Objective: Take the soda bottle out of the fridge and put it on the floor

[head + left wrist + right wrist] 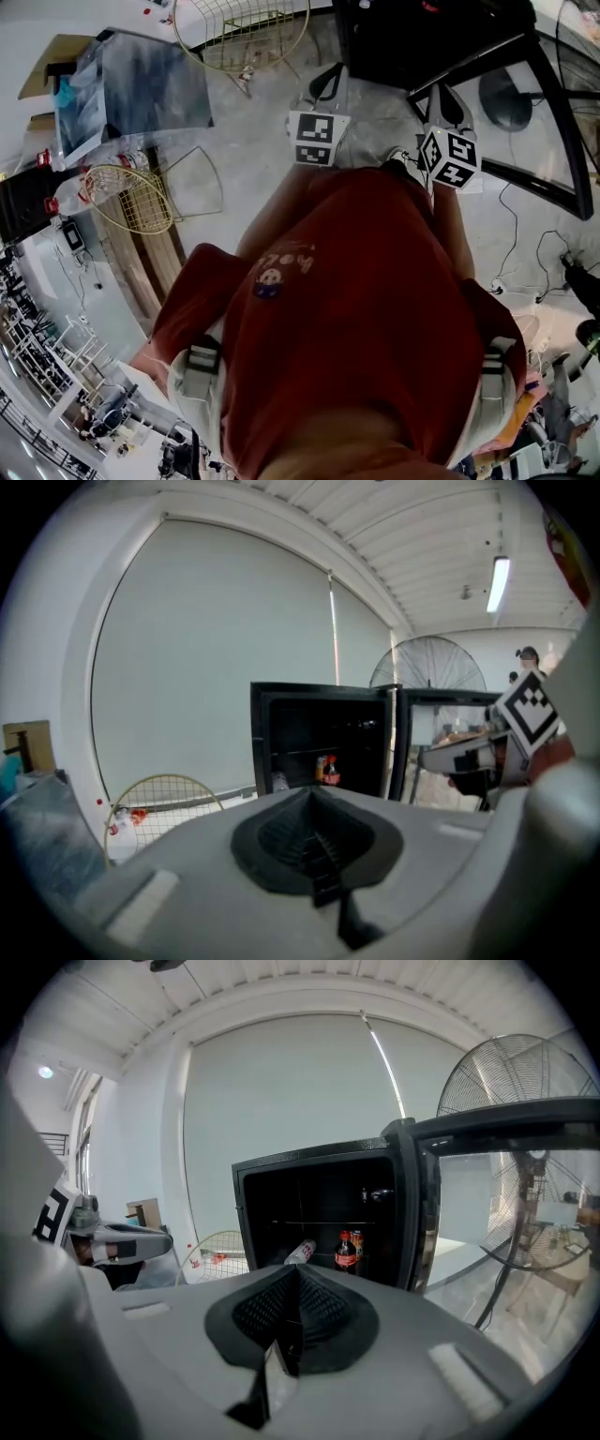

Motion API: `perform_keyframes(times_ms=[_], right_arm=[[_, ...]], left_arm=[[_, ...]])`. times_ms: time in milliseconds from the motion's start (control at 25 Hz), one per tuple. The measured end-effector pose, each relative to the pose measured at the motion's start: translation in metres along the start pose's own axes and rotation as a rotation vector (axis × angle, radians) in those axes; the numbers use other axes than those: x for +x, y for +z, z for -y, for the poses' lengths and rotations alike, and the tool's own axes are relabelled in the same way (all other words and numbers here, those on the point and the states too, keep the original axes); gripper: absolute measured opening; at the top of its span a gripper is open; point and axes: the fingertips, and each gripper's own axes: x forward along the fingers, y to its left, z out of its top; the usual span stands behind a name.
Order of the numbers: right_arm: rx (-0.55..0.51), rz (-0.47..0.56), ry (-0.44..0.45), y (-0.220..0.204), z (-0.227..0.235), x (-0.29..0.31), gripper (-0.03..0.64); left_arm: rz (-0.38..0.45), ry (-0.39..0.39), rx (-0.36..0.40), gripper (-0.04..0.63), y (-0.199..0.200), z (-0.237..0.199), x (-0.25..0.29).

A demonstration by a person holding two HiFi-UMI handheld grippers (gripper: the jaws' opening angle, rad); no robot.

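The black fridge (319,1206) stands open straight ahead of both grippers. On its shelf stands the soda bottle (345,1252), dark with a red label; from the left gripper view the same soda bottle (331,770) looks small and far off. My left gripper (312,803) and right gripper (296,1281) are both shut and hold nothing, some way short of the fridge. In the head view both are held out side by side in front of the person's red shirt, their marker cubes showing, the left gripper (324,89) beside the right gripper (443,105).
A clear bottle (300,1252) lies on the shelf left of the soda, with a can (357,1240) behind it. The fridge's glass door (427,1206) hangs open to the right. A large fan (525,1082) stands at the right. Racket-like wire hoops (131,199) and a box lie on the floor at the left.
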Motion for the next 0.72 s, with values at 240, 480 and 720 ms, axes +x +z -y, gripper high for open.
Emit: perform_keyframes(times_ms=[240, 480, 720], right_arm=[[0.005, -0.001, 0.007, -0.005, -0.001, -0.003, 0.000], [0.003, 0.003, 0.025, -0.006, 0.001, -0.001, 0.005], [0.008, -0.003, 0.046, -0.009, 0.000, 0.002, 0.060]], left_arm=[[-0.007, 0.001, 0.008, 0.000, -0.002, 0.008, -0.003], [-0.018, -0.001, 0.009, 0.000, -0.003, 0.013, 0.001], [-0.023, -0.013, 0.018, 0.000, -0.002, 0.018, 0.003]])
